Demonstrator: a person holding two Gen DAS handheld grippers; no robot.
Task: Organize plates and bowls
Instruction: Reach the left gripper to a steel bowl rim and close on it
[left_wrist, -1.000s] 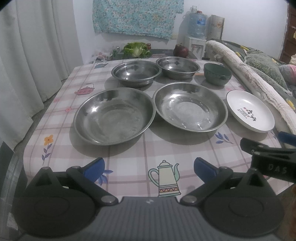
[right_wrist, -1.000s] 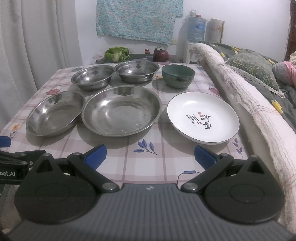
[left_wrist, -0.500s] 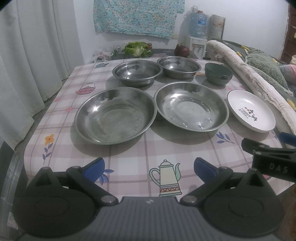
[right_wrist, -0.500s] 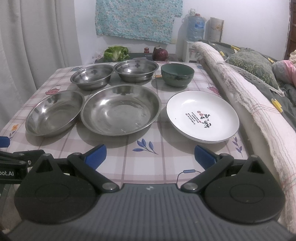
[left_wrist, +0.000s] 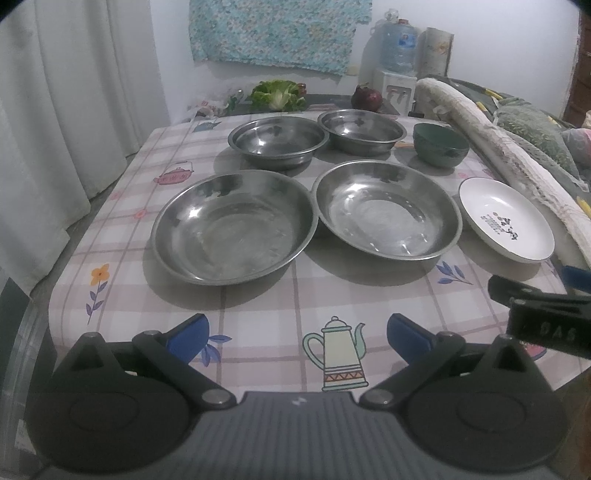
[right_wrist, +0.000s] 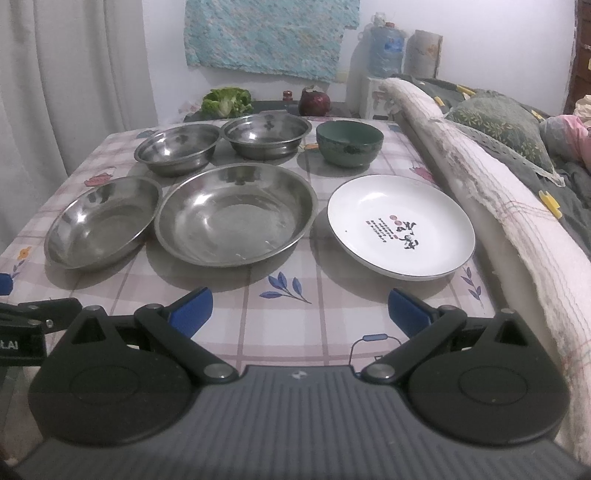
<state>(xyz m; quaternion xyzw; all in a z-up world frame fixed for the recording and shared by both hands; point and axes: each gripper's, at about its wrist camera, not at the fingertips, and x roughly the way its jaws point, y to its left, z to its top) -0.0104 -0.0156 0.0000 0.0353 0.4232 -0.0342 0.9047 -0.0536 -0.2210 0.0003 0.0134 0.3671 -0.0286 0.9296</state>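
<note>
Two wide steel plates (left_wrist: 234, 226) (left_wrist: 388, 210) lie side by side on the checked tablecloth (left_wrist: 258, 306). Behind them stand two steel bowls (left_wrist: 277, 139) (left_wrist: 362, 130) and a green bowl (left_wrist: 440, 144). A white plate (left_wrist: 506, 219) with a printed motif lies at the right. My left gripper (left_wrist: 298, 332) hangs open above the near table edge, nothing between its blue pads. My right gripper (right_wrist: 300, 309) is also open and empty, short of the white plate (right_wrist: 400, 225) and the nearer steel plate (right_wrist: 236, 214). The green bowl (right_wrist: 349, 143) sits behind.
A rolled white blanket (right_wrist: 491, 206) and a bed with pillows (right_wrist: 506, 122) border the table's right side. Greens (left_wrist: 277, 93), a red onion (left_wrist: 366, 99) and a water dispenser (left_wrist: 395, 55) stand behind the table. A curtain (left_wrist: 55, 129) hangs at the left.
Both grippers have drifted slightly forward and up, so the dishes sit a little lower and nearer in view. Nothing on the table has moved.
</note>
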